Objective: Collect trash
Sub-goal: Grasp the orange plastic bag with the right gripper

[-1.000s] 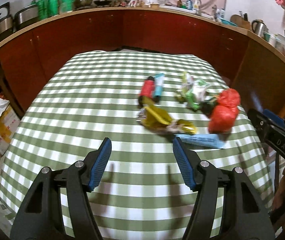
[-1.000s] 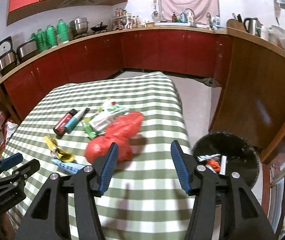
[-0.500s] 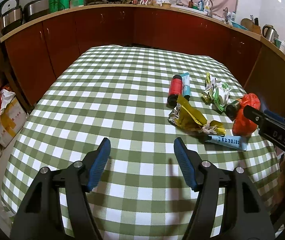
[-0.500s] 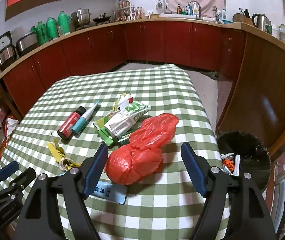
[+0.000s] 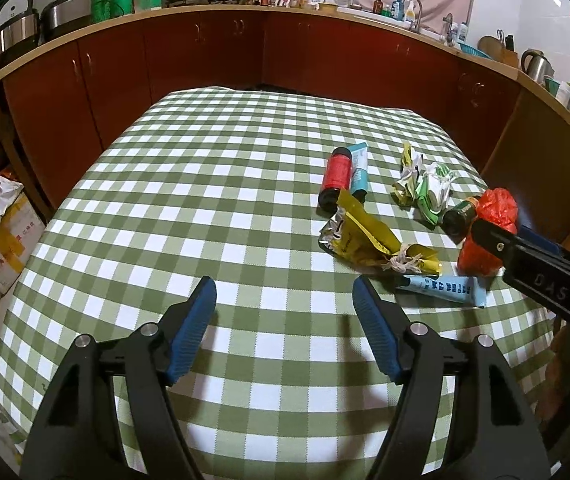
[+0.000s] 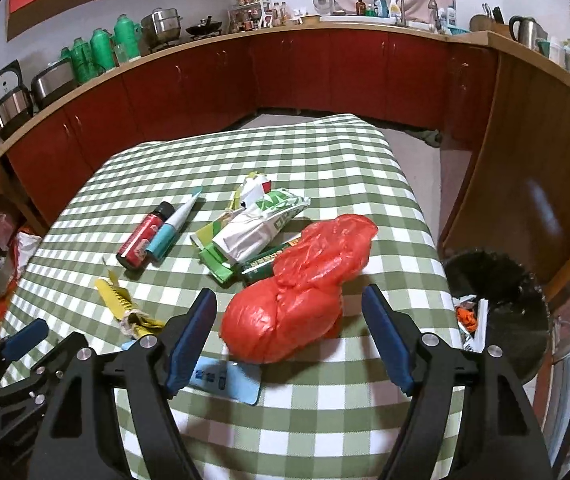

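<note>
Both grippers hang released over the checked desk (image 5: 213,200), gripping nothing. I hold my right gripper (image 6: 289,320) low with its fingers spread wide on either side of the red bag (image 6: 285,316), because that bag is the bulkiest piece and lies nearest the bin (image 6: 501,312), which stands on the floor just past the desk's right edge with some scraps already inside. The wide spread suits the bag's soft, puffed body; I judge it will squash and slip unless I close around its knotted middle.

I keep my left gripper (image 5: 285,300) back over bare cloth, apart from the litter, so it does not crowd the right one. Near it lie the blue tube (image 5: 441,288) and the yellow wrapper (image 5: 369,236); farther off are the red bottle (image 5: 335,178), a teal tube (image 5: 359,172) touching it, the green-white packets (image 5: 429,188) and a dark bottle (image 5: 459,216) partly tucked under the bag.
</note>
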Action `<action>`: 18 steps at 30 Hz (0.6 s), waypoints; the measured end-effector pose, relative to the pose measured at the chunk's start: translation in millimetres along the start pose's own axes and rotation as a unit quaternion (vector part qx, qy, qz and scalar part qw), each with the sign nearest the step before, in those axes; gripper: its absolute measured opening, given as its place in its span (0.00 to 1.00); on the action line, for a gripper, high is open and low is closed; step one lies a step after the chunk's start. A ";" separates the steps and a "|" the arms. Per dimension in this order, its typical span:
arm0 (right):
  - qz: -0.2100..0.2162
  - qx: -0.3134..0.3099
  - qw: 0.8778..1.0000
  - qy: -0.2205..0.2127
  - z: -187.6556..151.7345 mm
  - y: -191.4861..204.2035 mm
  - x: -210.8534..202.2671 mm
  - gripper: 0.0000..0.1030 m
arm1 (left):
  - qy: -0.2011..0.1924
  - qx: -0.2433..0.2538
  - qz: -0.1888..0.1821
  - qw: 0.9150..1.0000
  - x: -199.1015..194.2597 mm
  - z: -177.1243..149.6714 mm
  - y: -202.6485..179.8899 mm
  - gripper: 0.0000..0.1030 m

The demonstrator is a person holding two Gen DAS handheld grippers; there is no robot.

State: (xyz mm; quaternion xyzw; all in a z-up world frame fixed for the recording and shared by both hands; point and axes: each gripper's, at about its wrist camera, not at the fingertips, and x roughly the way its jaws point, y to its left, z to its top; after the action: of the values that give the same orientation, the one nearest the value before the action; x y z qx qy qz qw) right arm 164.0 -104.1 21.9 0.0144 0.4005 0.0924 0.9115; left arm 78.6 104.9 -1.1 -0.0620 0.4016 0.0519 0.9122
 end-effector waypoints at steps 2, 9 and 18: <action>0.003 0.006 1.000 0.008 -1.1 -1.6 5.0 0.71 | 0.001 0.001 0.000 1.000 1.2 -0.4 -0.9 0.67; 0.009 0.012 1.000 0.006 -4.2 -9.5 5.6 0.56 | 0.003 -0.001 -0.002 1.000 6.0 0.5 -3.1 0.67; -0.013 -0.009 1.000 -0.015 -9.9 -20.4 -8.8 0.53 | 0.003 0.005 -0.008 1.000 13.3 5.2 -17.2 0.67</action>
State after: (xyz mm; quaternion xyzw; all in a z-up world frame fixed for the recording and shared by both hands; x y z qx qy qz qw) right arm 154.1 -126.2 19.5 0.0027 0.3865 0.0839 0.9185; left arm 93.8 89.3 -6.3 -0.0606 0.4038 0.0421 0.9119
